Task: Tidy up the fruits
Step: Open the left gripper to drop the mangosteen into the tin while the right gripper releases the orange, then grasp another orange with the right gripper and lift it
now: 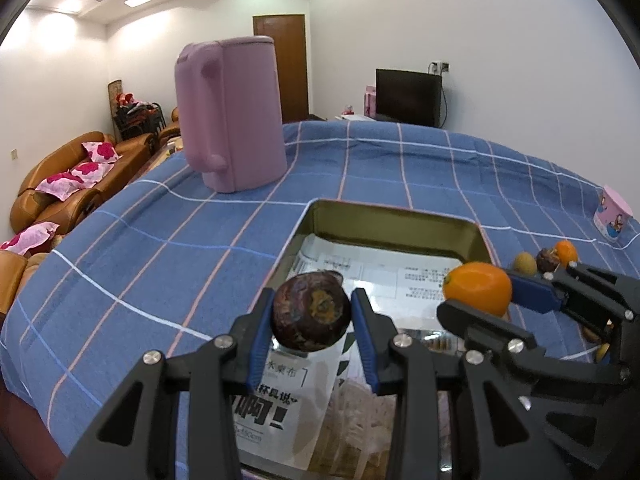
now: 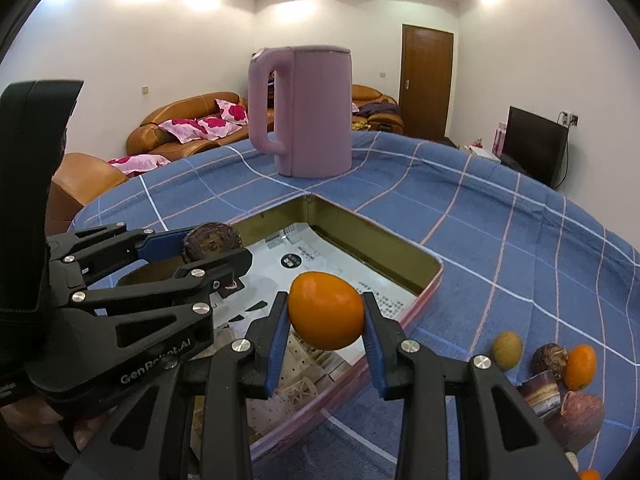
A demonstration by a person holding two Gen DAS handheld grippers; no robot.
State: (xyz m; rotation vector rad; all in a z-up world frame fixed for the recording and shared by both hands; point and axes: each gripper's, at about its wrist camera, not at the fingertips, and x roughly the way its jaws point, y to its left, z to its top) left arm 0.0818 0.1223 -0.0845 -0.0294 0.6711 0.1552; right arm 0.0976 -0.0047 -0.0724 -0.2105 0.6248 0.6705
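My left gripper is shut on a dark brown round fruit and holds it above the open metal tin. My right gripper is shut on an orange fruit, also above the tin. The right gripper with the orange fruit shows at the right of the left wrist view. The left gripper with the brown fruit shows at the left of the right wrist view. Papers line the tin's floor.
A pink kettle stands behind the tin on the blue checked cloth. Loose fruits lie right of the tin: a yellow-green one, a brown one, an orange one. A pink paper cup stands far right.
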